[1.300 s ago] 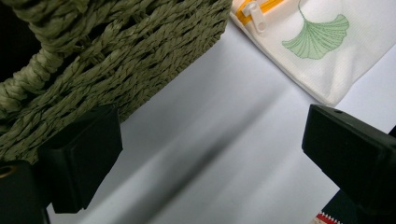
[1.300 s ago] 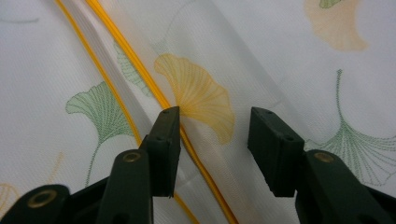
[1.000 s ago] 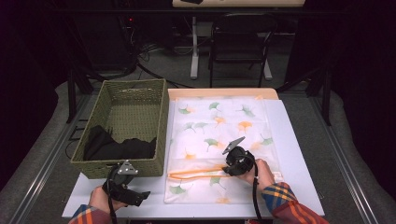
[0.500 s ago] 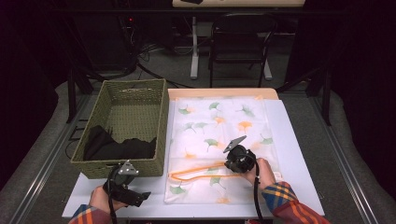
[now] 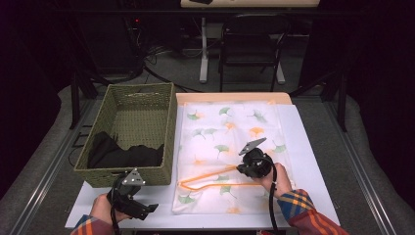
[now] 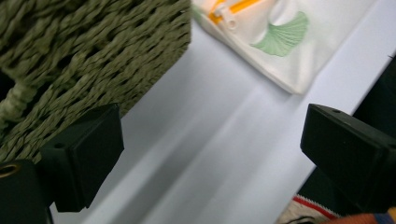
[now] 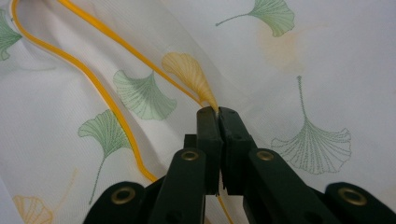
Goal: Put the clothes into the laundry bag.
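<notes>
A white cloth bag [image 5: 230, 132] printed with ginkgo leaves lies flat on the white table [image 5: 306, 147]. Its orange zipper edge [image 5: 210, 175] gapes along the near side. My right gripper [image 5: 241, 169] is shut on the upper orange edge of that mouth. In the right gripper view the jaws [image 7: 218, 112] are pinched together on the fabric and zipper line [image 7: 98, 88]. My left gripper [image 5: 147, 208] rests low at the table's front left, in front of the basket. Its jaws [image 6: 210, 140] stand wide apart with nothing between them, and the bag's corner [image 6: 280, 37] lies beyond.
A green woven basket [image 5: 139, 98] stands left of the bag, with a black garment [image 5: 122, 154] bunched in its near end. Its wall [image 6: 93, 46] is close beside the left gripper. The table's front edge runs just behind both hands. Dark chairs and cables lie beyond the table.
The right gripper's jaws have closed on the bag's upper zipper edge and the mouth gapes slightly wider. Both hands have hardly moved.
</notes>
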The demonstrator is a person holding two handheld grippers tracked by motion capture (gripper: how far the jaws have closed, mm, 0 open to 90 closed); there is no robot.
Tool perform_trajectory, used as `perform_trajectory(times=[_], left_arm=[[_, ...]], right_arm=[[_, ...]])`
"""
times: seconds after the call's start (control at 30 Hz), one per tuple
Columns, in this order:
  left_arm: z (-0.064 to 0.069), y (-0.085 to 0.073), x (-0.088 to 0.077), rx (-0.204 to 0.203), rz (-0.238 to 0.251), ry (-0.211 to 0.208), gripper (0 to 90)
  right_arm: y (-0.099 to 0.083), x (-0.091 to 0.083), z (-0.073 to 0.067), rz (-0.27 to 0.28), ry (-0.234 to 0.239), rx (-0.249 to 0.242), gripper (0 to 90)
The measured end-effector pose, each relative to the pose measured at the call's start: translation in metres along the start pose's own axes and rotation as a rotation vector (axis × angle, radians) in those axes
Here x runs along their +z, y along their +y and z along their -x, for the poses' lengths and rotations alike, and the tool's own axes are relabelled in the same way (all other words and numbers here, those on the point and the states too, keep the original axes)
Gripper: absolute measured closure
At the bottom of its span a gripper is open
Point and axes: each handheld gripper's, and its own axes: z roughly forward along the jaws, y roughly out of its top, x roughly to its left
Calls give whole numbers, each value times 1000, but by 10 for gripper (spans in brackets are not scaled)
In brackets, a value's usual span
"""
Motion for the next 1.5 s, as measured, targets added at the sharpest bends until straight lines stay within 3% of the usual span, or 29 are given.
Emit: perform_trajectory(times=[0.1, 0.2, 0.37, 0.57, 0.77, 0.93, 1.37, 1.5], left_arm=[[3, 3, -4, 19, -3, -34, 58], [4, 6, -10, 46, -5, -39, 50], [2, 9, -20, 50, -3, -51, 38], [0, 19, -37, 60, 6, -42, 34], [-4, 30, -56, 98, 19, -28, 32], [-8, 39, -69, 128, 15, 11, 25], [-53, 69, -92, 118, -14, 103, 4], [-69, 75, -91, 112, -58, 115, 0]], right_arm=[[0, 1, 1, -2, 10, -1, 884], [-1, 1, 2, -1, 12, 1, 885], [-1, 1, 1, -3, 10, -7, 884], [0, 0, -1, -2, 1, -10, 885], [1, -1, -1, -4, -3, -9, 887], [1, 0, -1, -11, -3, -5, 888], [2, -5, 0, 10, -13, -1, 889], [3, -5, 0, 4, -12, -1, 889]])
